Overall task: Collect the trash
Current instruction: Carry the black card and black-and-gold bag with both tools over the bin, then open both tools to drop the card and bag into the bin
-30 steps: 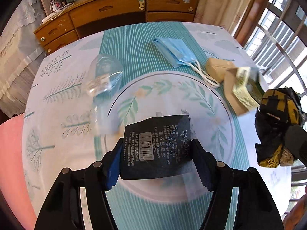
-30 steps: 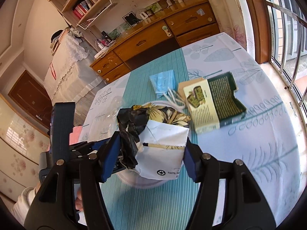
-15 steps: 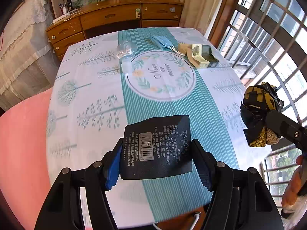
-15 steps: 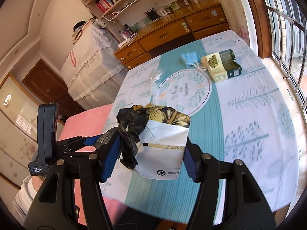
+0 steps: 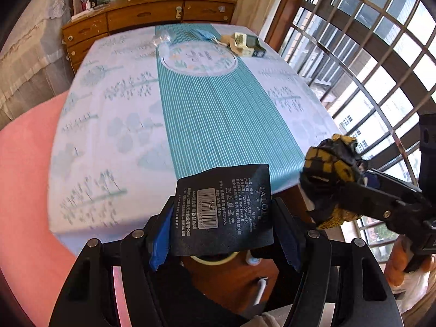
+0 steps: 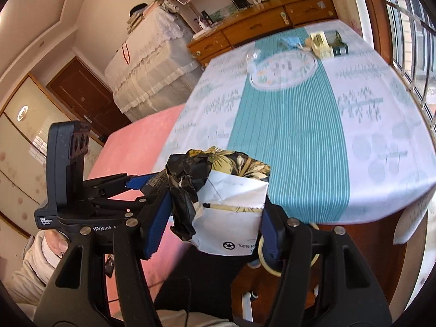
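At table's near edge: carrying trash.
My left gripper (image 5: 223, 229): clamped on stiff dark card (image 5: 222, 208).
My right gripper (image 6: 209, 226): squeezing light, crushable paper wad (image 6: 226, 204), mid-body.

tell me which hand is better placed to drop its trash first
Hard to call; slightly the left. The left gripper holds its black card past the table edge; the right gripper's crumpled wrapper looks similarly placed.

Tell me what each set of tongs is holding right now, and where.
Left tongs: a dark printed packaging card, pinched by its side edges. Right tongs: a crumpled floral paper wrapper, squeezed across its sides.
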